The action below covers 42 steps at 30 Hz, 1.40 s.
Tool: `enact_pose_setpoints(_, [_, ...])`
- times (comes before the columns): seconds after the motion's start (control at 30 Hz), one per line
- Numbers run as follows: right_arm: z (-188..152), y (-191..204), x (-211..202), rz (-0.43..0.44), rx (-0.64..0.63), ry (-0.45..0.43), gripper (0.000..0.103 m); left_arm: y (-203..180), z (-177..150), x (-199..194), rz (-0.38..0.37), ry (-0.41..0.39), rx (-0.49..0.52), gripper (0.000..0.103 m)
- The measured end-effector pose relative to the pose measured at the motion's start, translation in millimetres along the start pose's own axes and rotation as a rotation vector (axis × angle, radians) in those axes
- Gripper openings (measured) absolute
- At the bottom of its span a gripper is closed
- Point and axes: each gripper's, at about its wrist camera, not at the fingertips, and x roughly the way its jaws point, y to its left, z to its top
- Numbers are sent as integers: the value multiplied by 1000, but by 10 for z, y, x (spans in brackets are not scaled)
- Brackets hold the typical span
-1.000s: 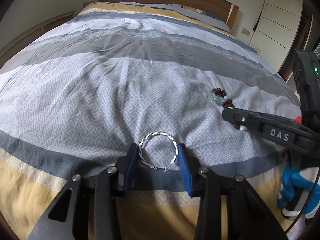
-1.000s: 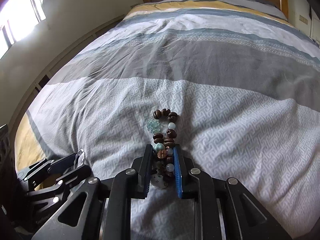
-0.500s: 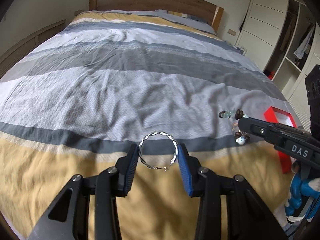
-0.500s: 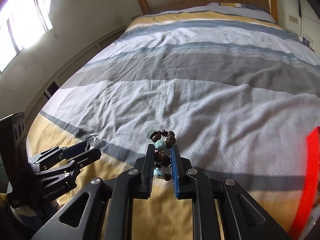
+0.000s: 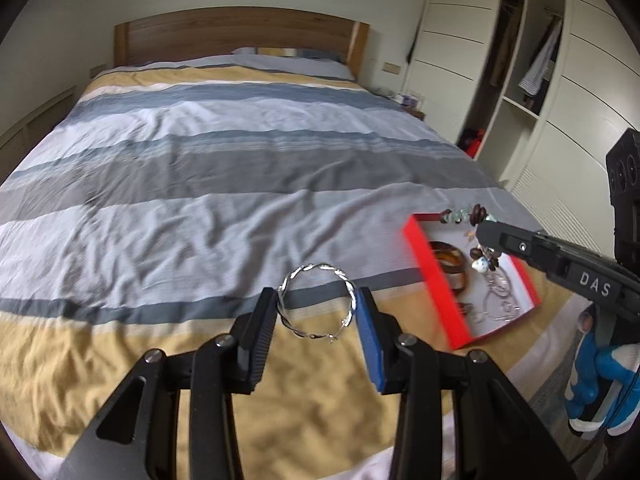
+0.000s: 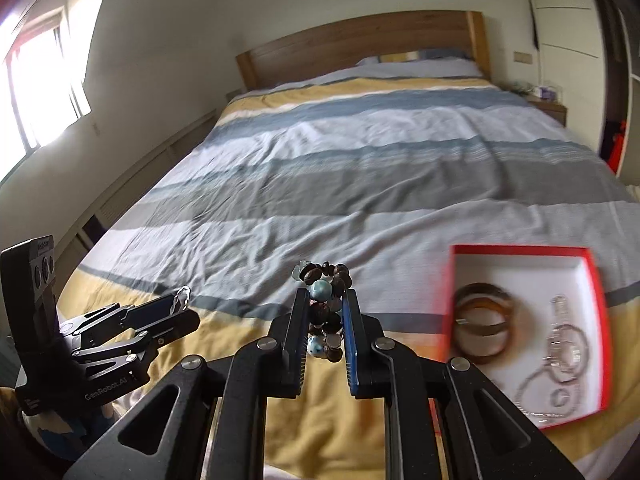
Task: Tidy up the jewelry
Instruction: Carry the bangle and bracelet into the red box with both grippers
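Observation:
My left gripper is shut on a twisted silver hoop bracelet and holds it above the bed's yellow stripe. My right gripper is shut on a bracelet of brown and pale blue beads, also held in the air. In the left wrist view the beaded bracelet hangs over the red box. The red box has a white inside and holds brown bangles and silver chains. The left gripper also shows in the right wrist view.
The striped bed cover of grey, blue and yellow fills both views, with a wooden headboard at the far end. White wardrobes stand to the right of the bed. A window is on the left wall.
Both grippers have lifted off the bed with their bracelets and moved back toward its foot. The red box has come into view, with the beaded bracelet now over it.

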Motion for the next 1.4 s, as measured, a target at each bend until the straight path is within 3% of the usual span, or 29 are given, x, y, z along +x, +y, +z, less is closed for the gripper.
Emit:
enact_pose_setpoints(0.23, [45,-926,-286,-116,40,-16,16,-954,165,445,-114,48,87,38])
enact_pose_setpoints(0.57, [-135,-1809,100,-242,63,87,16,-2047,-12,1356,-220,178,214,38])
enact_pose_setpoints(0.83, [-283,-2226,445,-262,113,171,16,-2234,-159,1855,-202,257,235,38])
enact_pose_setpoints(1.07, [-370,-2373,551,-273,148,190,17,-2176,-238,2009,-193,282,231,38])
enact_pose_setpoints(1.27, [-401,-2369,444,-277,157,177,36,-2113,-215,1924,-200,286,200,39])
enact_pose_setpoints(1.4, [-396,-2323,261,-279,170,150,39,-2109,-176,1814,-191,272,200,39])
